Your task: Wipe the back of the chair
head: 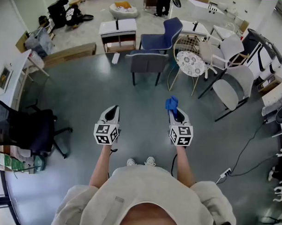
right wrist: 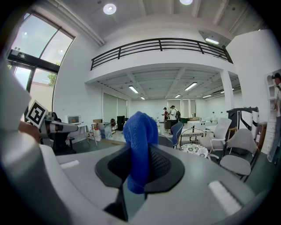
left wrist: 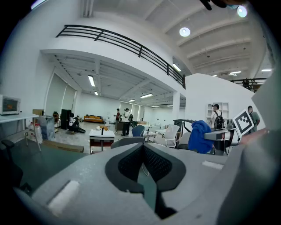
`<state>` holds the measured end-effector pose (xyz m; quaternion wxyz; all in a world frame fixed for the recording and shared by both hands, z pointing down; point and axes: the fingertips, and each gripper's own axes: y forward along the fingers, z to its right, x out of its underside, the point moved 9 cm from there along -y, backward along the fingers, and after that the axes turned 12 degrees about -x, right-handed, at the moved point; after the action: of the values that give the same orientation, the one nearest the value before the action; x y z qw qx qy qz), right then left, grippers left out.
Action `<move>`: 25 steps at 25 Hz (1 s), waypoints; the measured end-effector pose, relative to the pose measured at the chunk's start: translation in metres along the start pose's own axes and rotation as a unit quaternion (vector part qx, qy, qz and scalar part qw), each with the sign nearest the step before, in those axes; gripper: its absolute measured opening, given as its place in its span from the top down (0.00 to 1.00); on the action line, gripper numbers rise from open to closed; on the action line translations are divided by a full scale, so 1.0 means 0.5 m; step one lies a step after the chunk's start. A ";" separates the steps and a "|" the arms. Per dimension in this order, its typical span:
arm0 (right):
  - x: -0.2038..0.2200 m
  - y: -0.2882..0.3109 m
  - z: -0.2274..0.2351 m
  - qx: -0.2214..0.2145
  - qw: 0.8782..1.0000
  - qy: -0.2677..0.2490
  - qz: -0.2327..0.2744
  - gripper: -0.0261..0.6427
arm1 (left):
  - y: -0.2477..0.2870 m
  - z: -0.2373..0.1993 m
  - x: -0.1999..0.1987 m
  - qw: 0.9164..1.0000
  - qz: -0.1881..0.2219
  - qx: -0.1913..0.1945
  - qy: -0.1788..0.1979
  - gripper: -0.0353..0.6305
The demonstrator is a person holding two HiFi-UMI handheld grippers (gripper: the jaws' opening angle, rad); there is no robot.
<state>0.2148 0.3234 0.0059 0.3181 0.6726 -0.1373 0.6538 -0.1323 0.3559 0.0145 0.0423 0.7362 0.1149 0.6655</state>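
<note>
Holding a crumpled blue cloth (right wrist: 139,132) clamped between the jaws of our right gripper (head: 174,114), we are carrying our left gripper (head: 114,109) with jaws together, empty. The dark grey padded chair (head: 147,62) is standing well ahead of both jaws.

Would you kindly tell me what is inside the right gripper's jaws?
A blue cloth is clamped in the right gripper; its top bunches up above the jaws. The pinched part is covered by them.
</note>
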 end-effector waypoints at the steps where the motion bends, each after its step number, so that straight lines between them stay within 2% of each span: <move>1: 0.000 0.001 -0.003 -0.001 1.000 -0.001 -0.001 0.86 | -0.002 -0.002 0.002 1.000 -0.002 -0.001 -0.001 0.94; 14: -0.001 0.018 -0.033 0.003 1.000 0.000 -0.001 0.85 | 0.002 -0.042 0.016 1.000 -0.008 0.008 -0.007 0.94; 25: 0.011 0.049 -0.095 0.015 1.000 0.000 -0.017 0.85 | 0.020 -0.104 0.056 0.999 -0.027 0.028 -0.018 0.94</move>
<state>0.1629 0.3347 0.0148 0.3189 0.6795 -0.1158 0.6505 -0.1804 0.3477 0.0497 0.0418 0.7457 0.1530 0.6472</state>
